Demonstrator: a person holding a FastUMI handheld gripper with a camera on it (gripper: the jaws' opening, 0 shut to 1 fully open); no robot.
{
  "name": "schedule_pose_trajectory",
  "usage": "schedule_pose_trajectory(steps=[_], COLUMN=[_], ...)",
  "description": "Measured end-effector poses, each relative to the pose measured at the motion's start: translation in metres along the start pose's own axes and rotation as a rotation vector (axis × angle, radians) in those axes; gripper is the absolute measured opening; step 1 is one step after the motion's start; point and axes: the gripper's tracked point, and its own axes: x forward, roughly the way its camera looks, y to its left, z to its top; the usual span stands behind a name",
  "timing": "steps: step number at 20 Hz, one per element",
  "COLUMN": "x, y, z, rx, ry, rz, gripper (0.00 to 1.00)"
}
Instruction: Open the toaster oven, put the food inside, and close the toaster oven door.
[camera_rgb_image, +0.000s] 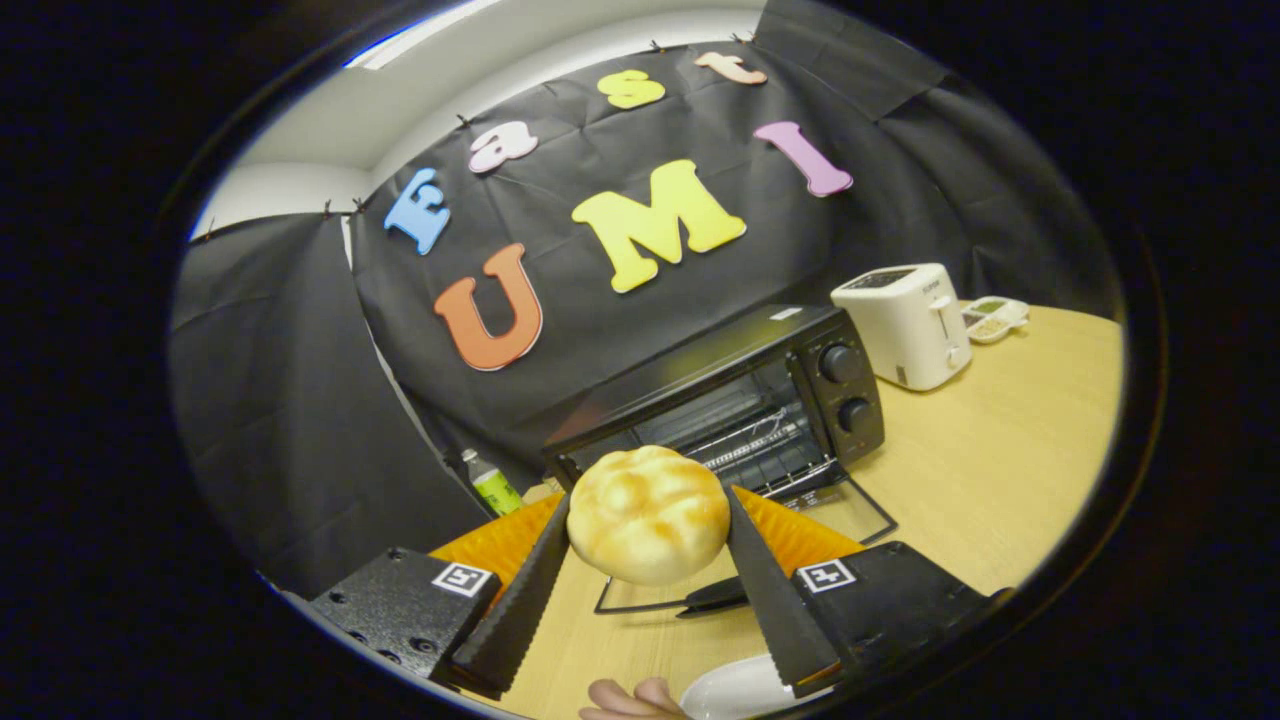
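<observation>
toaster oven (740, 405) door down, open | bun (648, 514) clamped between the jaws, just before the oven

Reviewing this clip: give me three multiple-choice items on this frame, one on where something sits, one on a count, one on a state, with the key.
1. Where is the white toaster?
A. On the table beside the toaster oven's knob side
B. On top of the oven
C. Between the fingers

2. How many knobs show on the oven's front?
A. One
B. Two
C. Four

3. What state is the oven door in?
A. Shut
B. Folded down open
C. Removed

Key:
1 A, it stands on the wooden table next to the oven.
2 B, two knobs sit one above the other.
3 B, the rack shows and the door lies flat; the gripper is shut on the bread roll.
</observation>
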Motion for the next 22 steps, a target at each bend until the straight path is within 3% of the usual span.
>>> schedule_pose_trajectory(steps=[5,11,18,22], x=[0.065,0.126,0.169,0.178], y=[-0.015,-0.034,-0.065,-0.06], z=[0.002,0.016,0.027,0.026], rx=[-0.057,0.041,0.054,0.043], ry=[0.015,0.039,0.024,0.002], rz=[-0.021,-0.05,-0.113,-0.093], gripper=[0.96,0.96,0.96,0.96])
